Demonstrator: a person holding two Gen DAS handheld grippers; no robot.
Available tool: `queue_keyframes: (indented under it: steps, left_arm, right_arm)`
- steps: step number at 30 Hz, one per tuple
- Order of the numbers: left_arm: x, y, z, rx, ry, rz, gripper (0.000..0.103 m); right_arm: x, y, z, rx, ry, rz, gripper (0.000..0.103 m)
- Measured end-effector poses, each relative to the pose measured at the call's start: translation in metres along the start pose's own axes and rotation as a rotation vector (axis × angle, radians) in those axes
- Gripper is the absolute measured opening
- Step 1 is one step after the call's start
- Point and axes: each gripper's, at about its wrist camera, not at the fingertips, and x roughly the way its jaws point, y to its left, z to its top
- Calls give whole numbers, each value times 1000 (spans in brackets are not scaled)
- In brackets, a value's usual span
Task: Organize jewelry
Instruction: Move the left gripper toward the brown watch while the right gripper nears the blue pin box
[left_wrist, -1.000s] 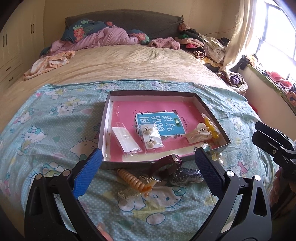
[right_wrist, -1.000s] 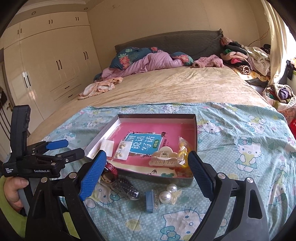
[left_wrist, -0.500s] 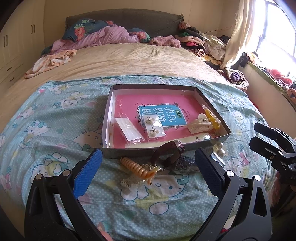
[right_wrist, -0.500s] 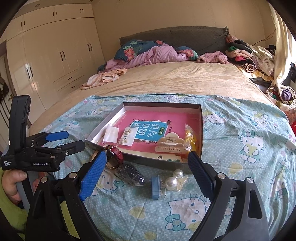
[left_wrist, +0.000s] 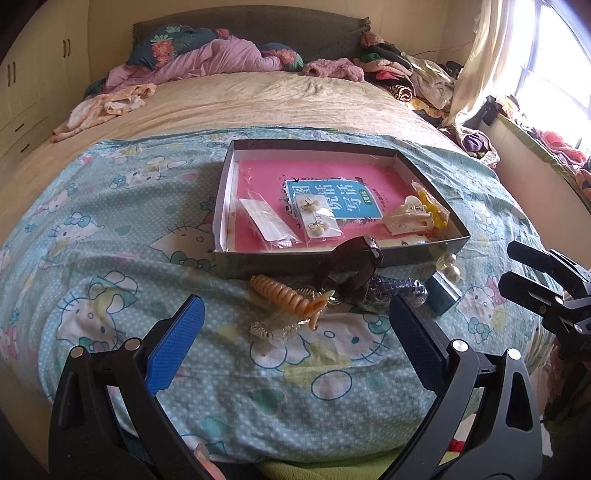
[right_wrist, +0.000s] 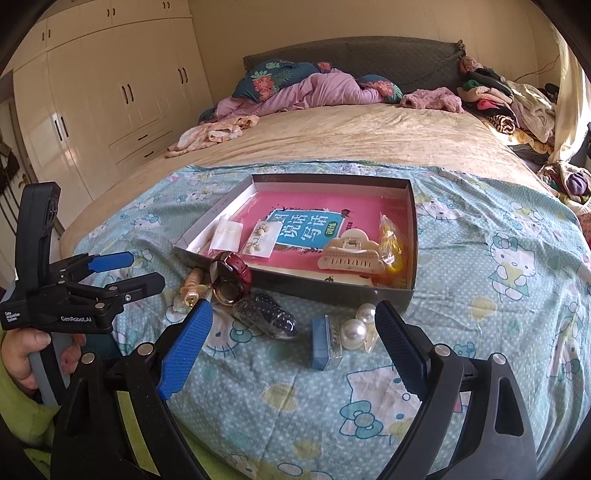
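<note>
both grippers hovered above the foot of a bed spread with a cartoon-cat sheet (left_wrist: 110, 229), neither touching any item. the left gripper (left_wrist: 293, 310) had its blue-padded fingers (left_wrist: 177, 343) spread wide and held nothing; in the right wrist view it appeared at the left edge, gripped by a hand (right_wrist: 22, 350). the right gripper (right_wrist: 293, 321) was likewise spread wide and empty.

a shallow grey box (left_wrist: 424, 254) lay on the sheet with a pink book (left_wrist: 325, 184) as its floor. inside it were a clear packet with a white card (left_wrist: 264, 221), a packet of pearl earrings (left_wrist: 317, 218), a cream claw clip (left_wrist: 406, 221) and a bagged yellow item (left_wrist: 430, 210) against the right wall.

unsorted pieces lay on the sheet just outside the box's near wall: an orange spiral hair tie (left_wrist: 284, 295), a silvery clip (left_wrist: 273, 328) beneath it, a dark red watch (right_wrist: 231, 273) propped against the wall, a dark beaded piece (right_wrist: 266, 319), a small blue box (right_wrist: 321, 343) and pearl ornaments (right_wrist: 356, 330) touching it.
</note>
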Motion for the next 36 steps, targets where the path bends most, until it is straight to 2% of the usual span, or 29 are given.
queue_keyframes:
  steps: [13,15,17,18,20,22,25,29,36]
  left_arm:
    - [2,6,-22,-18,22,-16,92]
    - [3,5,-22,-14,26,-26,86]
    - [7,3,-23,-9,35,-36,73]
    - [8,2,-23,-8,41,-41,71]
    - [11,1,-24,-5,47,-49,56]
    - [14,-2,-23,-3,51,-63,46]
    - [17,-4,-21,-3,53,-77,38]
    - [22,-5,-15,-3,55,-80,32]
    - [31,-10,-5,17,52,-71,29]
  right_arm:
    - [14,-2,-21,15,76,18,89]
    - [17,-3,-24,19,87,19,89]
    - [19,-4,-27,26,97,23,89]
    - [20,-5,-29,30,101,23,89]
    - [22,-7,-31,37,108,25,89]
    - [24,-9,-33,47,112,25,89]
    - [29,-15,-36,79,127,39,88]
    - [36,-23,-41,111,149,59,67]
    - [49,-31,-47,134,174,64,47]
